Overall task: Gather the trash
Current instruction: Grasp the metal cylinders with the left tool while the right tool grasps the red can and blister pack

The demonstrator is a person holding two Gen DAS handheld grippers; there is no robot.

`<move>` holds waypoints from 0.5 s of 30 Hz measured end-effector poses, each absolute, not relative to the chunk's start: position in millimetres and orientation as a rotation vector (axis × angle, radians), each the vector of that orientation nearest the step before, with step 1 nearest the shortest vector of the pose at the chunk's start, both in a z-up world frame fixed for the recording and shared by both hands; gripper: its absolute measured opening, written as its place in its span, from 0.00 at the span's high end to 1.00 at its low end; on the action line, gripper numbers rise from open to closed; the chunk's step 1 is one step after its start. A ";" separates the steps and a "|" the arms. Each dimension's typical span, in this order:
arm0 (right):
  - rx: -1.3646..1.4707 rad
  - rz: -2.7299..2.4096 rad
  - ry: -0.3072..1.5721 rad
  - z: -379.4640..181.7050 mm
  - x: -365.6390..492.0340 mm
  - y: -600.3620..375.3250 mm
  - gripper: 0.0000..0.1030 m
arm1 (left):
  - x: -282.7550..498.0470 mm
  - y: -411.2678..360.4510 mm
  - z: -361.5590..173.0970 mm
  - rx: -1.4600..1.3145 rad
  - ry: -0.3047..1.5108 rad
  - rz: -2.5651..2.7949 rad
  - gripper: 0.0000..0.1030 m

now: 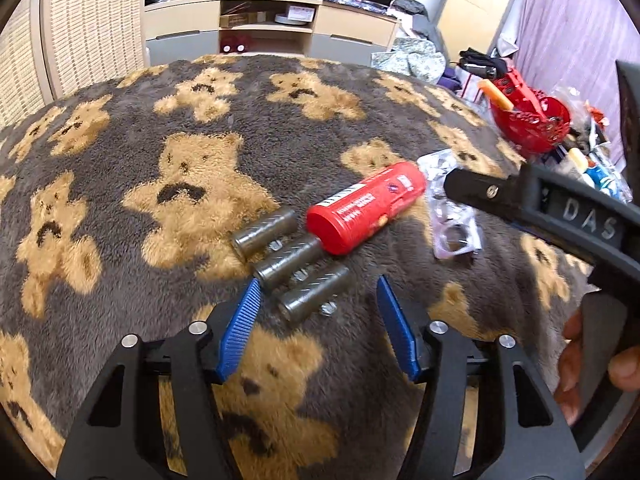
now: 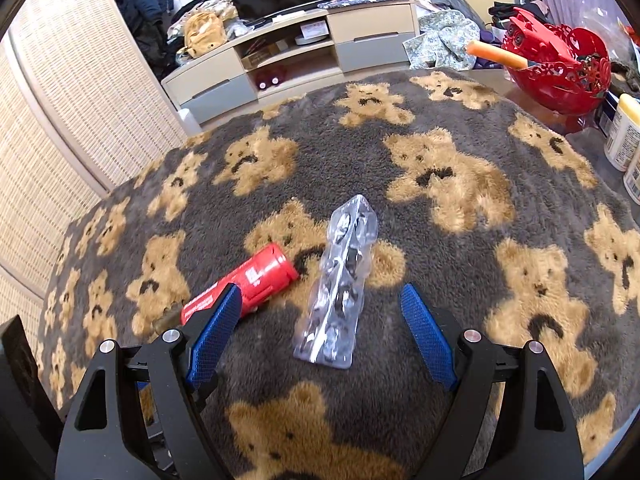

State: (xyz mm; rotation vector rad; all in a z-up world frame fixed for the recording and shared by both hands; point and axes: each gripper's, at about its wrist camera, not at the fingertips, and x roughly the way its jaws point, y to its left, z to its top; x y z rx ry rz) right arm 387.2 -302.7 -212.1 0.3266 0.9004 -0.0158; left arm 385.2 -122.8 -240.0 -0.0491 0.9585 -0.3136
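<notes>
A shaggy, matt plush blanket (image 1: 160,128) in grey with tan teddy bears covers the surface. On it lie three dull, dark metal cylinders (image 1: 276,266) with spiral grooves, and at their 2 o'clock a smooth, glossy red plastic tube (image 1: 364,212). A clear, shiny, crinkled plastic blister pack (image 2: 340,280) glints with reflections. Both grippers have matt black plastic frames and blue ribbed rubbery-looking pads (image 1: 240,328). At 1 o'clock sits a glossy red openwork plastic basket (image 2: 560,68). A pale woven screen (image 2: 80,100) looks rough.
</notes>
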 end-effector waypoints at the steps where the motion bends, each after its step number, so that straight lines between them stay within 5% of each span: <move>1: 0.326 -0.017 0.902 -212.7 390.0 -302.2 0.20 | 387.5 -123.1 -242.4 -0.038 0.962 -0.302 0.51; 15: 0.372 -0.030 0.941 -232.5 421.1 -276.4 0.05 | 387.5 -99.0 -244.5 0.010 0.940 -0.299 0.58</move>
